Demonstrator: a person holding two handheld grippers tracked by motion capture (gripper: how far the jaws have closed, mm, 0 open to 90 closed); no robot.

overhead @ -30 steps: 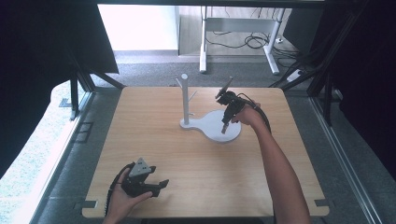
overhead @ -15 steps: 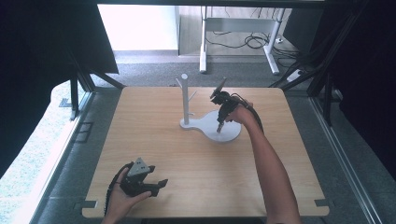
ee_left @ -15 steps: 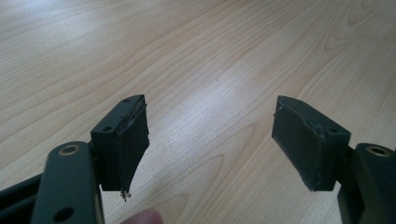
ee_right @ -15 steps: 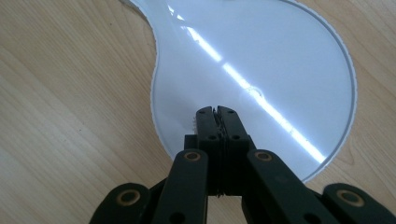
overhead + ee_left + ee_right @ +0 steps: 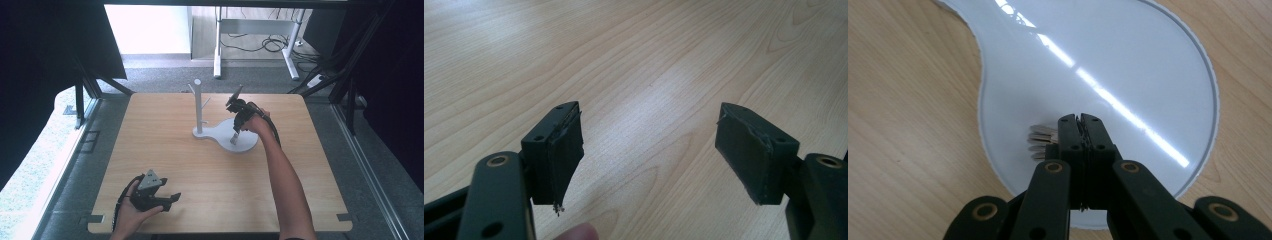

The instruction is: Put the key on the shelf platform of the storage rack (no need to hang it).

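right gripper (image 5: 1081, 120): jaws clamp small pale metallic piece (image 5: 1042, 141) above glossy white teardrop tray (image 5: 247, 144) | left gripper (image 5: 649, 145): jaws open, idle over wooden desk (image 5: 165, 135) | risk: thin piece slips sideways on release

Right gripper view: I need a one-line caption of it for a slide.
Right gripper, jaws shut on thin metallic pieces, over the white tray on the wooden table.

Surface: pale wooden table (image 5: 175, 165).
On it: white stand (image 5: 220, 134), flat base and upright post, nearer the far edge.
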